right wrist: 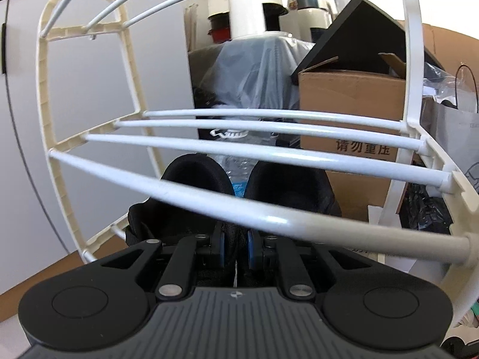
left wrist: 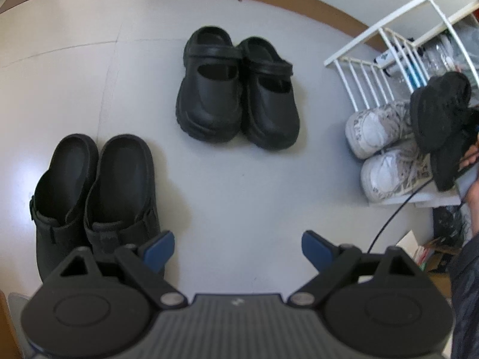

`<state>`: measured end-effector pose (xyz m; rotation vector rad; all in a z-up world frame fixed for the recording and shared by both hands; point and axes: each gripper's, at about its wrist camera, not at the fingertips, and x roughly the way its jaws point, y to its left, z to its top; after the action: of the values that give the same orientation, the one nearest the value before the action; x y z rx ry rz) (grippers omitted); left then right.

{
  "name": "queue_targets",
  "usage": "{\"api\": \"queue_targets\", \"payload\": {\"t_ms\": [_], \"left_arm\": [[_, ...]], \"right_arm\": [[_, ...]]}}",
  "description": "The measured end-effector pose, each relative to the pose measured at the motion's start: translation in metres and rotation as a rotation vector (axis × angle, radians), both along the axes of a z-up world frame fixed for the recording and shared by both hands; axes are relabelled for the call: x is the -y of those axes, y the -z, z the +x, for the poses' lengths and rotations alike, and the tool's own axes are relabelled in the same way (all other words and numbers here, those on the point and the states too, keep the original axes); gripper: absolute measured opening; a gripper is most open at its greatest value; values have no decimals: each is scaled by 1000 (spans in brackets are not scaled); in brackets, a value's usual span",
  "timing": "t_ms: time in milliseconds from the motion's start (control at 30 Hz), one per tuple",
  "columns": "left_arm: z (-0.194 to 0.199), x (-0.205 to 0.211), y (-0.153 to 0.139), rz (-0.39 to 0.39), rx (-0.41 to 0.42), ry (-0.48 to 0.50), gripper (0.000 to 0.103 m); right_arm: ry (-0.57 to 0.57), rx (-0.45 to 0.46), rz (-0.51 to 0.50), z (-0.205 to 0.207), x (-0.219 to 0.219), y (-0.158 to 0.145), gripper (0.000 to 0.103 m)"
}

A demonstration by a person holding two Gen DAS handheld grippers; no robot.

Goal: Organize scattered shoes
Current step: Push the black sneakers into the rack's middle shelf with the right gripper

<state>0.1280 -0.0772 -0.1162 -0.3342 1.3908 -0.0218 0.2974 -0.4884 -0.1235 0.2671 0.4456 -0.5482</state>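
Shoes pinched by right hand-held gripper – left hand-held gripper open over floor.

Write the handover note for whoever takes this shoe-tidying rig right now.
Left gripper: open, empty, above the floor.
Right gripper: shut on a pair of black shoes, held at the white rack.
White sneakers already sit on the rack.
Left: black clogs and black slippers, both paired on the floor.
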Motion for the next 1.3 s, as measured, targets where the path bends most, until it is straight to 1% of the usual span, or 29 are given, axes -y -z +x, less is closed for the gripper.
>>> {"api": "queue_targets", "payload": {"t_ms": [67, 133, 300, 367, 433, 467, 500, 600, 633, 667, 767, 900, 933, 1000, 1100, 1300], "left_arm": [[1, 0, 4, 1, -11, -4, 93], [2, 0, 8, 2, -22, -9, 93], [3, -1, 10, 3, -29, -6, 93], [2, -3, 11, -5, -37, -12, 93], [2, -2, 12, -5, -42, -8, 93], [2, -2, 12, -3, -45, -6, 93], [2, -2, 12, -6, -50, -8, 93], [2, -3, 11, -23, -51, -11, 93], [1, -3, 10, -20, -49, -9, 93], [1, -3, 10, -14, -47, -9, 93], [-1, -5, 8, -20, -48, -18, 93], [-3, -4, 2, -27, -30, -12, 93], [-3, -4, -2, -22, -18, -7, 93], [-2, -5, -4, -16, -6, -8, 93], [-2, -8, -9, -8, 13, -21, 93], [-5, -11, -21, -12, 48, -29, 93]], "right_arm": [[19, 17, -9, 1, 4, 0, 15], [37, 27, 4, 3, 7, 1, 15], [68, 14, -5, 11, 13, 9, 19], [60, 20, 1, 15, 16, 11, 27], [66, 45, -4, 15, 15, 9, 39], [74, 55, 1, 15, 15, 8, 41], [82, 60, 2, 16, 14, 8, 47], [105, 49, -41, 18, 7, 9, 63], [107, 55, -43, 16, 4, 9, 66], [98, 60, -48, 14, 1, 8, 67], [59, 59, -77, 12, -12, 8, 76], [41, 40, -92, 6, -22, 8, 79], [36, 37, -90, 4, -24, 7, 83], [12, 32, -63, 0, -25, 6, 86], [-31, 13, -25, -4, -27, 6, 86], [-98, -32, -49, -16, -36, -8, 88]]}}
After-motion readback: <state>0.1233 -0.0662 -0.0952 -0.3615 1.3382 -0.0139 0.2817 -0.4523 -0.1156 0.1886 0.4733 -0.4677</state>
